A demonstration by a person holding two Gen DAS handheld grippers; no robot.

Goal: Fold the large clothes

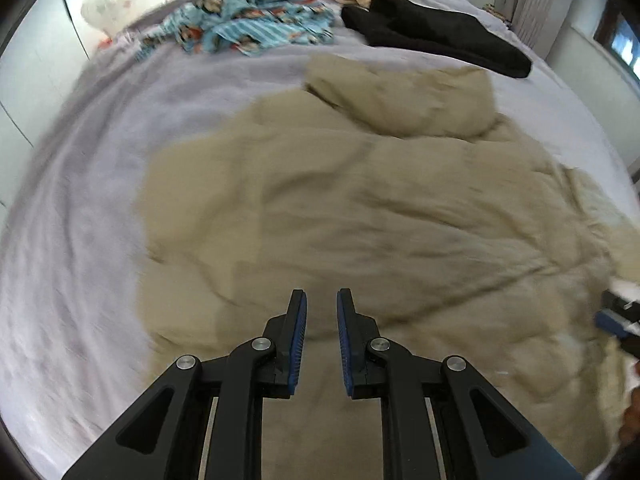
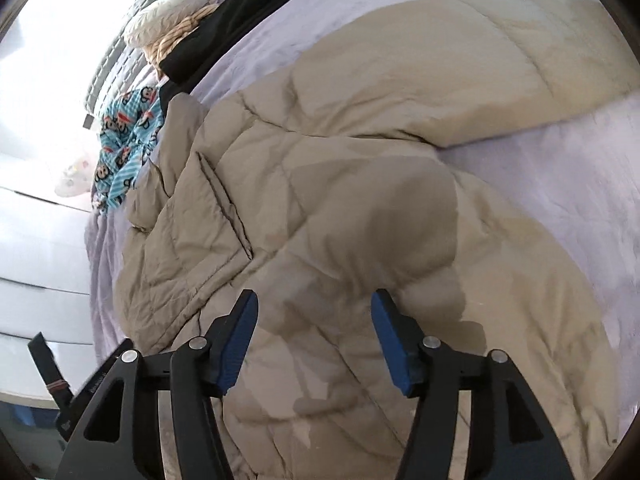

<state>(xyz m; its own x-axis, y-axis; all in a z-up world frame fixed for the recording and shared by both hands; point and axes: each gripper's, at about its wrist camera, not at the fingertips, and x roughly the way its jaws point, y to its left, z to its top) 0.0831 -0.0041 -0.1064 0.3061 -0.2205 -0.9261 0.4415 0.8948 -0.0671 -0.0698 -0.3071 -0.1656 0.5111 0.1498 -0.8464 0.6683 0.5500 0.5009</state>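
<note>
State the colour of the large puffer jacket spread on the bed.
Beige puffer jacket, clearest in the right wrist view.

Both the left gripper [image 1: 321, 300] and the right gripper [image 2: 314, 304] are black angular linkages with round silver pivot screws and ribbed blue finger pads [image 1: 301, 340].

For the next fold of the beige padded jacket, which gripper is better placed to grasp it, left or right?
Probably the right gripper: its jaws stand wide open, close over the puffy jacket beside the spread sleeve. The left gripper has narrower jaws, and its view is blurred.
</note>
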